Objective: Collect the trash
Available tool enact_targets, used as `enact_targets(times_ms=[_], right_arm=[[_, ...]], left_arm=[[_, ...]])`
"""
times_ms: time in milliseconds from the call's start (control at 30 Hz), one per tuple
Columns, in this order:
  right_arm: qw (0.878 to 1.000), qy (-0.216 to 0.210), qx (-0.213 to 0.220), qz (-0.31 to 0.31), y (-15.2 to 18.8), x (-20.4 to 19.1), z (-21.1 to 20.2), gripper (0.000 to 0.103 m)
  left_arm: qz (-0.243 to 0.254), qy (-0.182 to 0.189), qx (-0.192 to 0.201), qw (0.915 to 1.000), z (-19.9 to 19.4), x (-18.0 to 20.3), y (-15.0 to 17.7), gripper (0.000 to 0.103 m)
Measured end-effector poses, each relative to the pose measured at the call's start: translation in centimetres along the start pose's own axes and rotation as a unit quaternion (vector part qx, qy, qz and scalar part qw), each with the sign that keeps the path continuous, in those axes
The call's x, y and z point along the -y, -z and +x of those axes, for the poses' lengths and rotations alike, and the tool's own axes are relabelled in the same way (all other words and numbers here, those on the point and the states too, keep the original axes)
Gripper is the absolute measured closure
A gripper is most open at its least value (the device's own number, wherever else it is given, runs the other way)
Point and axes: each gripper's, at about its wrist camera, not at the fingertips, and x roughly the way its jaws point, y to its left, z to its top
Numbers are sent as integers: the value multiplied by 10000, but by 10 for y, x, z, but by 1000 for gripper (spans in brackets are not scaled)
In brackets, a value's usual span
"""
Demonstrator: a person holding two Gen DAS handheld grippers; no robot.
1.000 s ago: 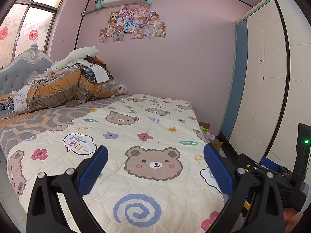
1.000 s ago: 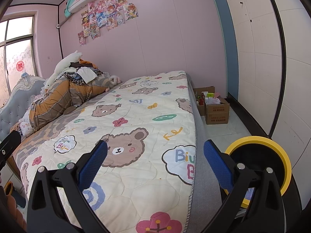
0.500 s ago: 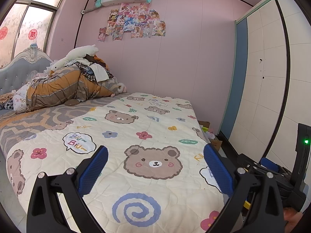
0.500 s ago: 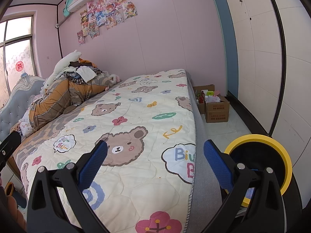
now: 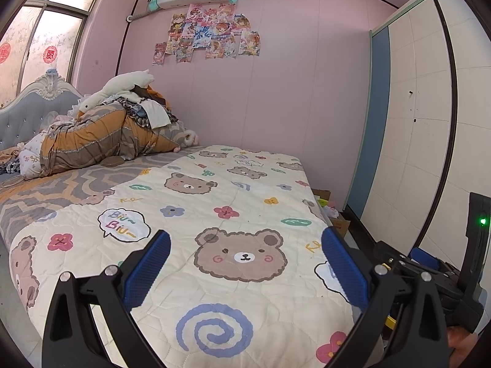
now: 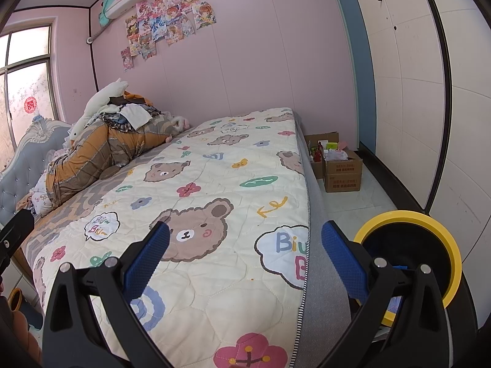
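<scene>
A bin with a yellow rim and black inside (image 6: 408,254) stands on the floor to the right of the bed foot, partly behind my right gripper's fingers. My right gripper (image 6: 245,257) is open and empty, held over the foot corner of the bed. My left gripper (image 5: 245,263) is also open and empty, above the bear-print quilt (image 5: 233,214). The right gripper's body (image 5: 454,276) shows at the left wrist view's right edge. No loose trash shows on the quilt (image 6: 214,196).
A heap of bedding and clothes (image 5: 101,135) with a white plush lies by the headboard (image 5: 30,107). Open cardboard boxes (image 6: 340,165) holding small items stand on the tiled floor between bed and wardrobe (image 6: 429,92). A narrow floor strip (image 6: 368,202) runs alongside.
Both views shift only slightly; the bed sits a touch lower in the frames. Both grippers stay open and empty.
</scene>
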Motion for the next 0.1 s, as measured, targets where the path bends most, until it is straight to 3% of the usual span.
enact_targets(times_ms=[100], right_arm=[[10000,-6,-5,1,0,0,0,8]], left_arm=[[-4,9,-4,10000,0,-1,0,8]])
